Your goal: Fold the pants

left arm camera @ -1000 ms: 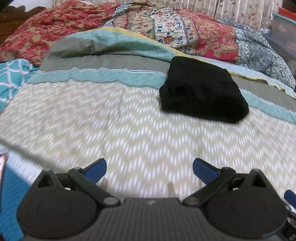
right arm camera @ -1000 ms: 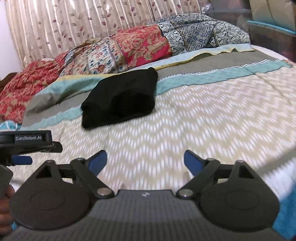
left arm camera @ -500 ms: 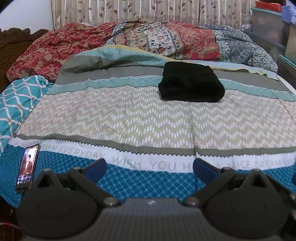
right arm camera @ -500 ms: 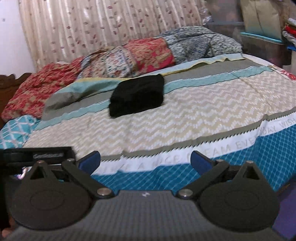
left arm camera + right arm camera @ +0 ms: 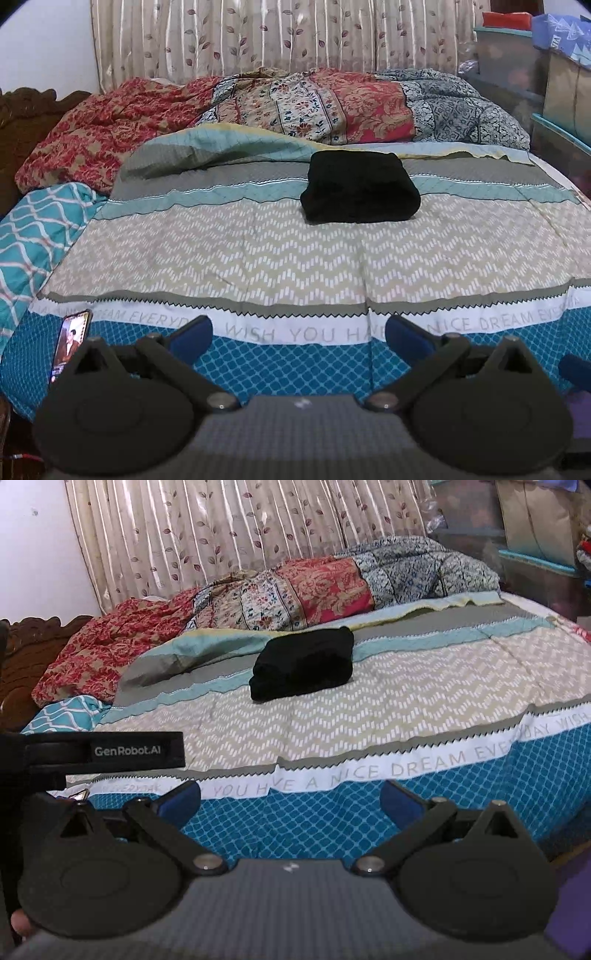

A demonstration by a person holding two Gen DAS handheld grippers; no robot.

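The left gripper (image 5: 299, 328) is spread wide and holds nothing — its blue fingertips (image 5: 192, 332) hang over the near edge of the bed (image 5: 221, 258), above the blue band of the cover. The right gripper (image 5: 290, 799) is just as wide and empty, over the same near edge. Well apart from both, the pants (image 5: 360, 192) lie folded into a compact black bundle toward the far side of the bed, across the grey and teal stripes. A phone (image 5: 70, 339) with its screen lit lies at the near left corner. Behind the pants a crumpled quilt (image 5: 332, 107) runs along the far edge — beyond it hangs a leaf-print curtain (image 5: 258, 40).
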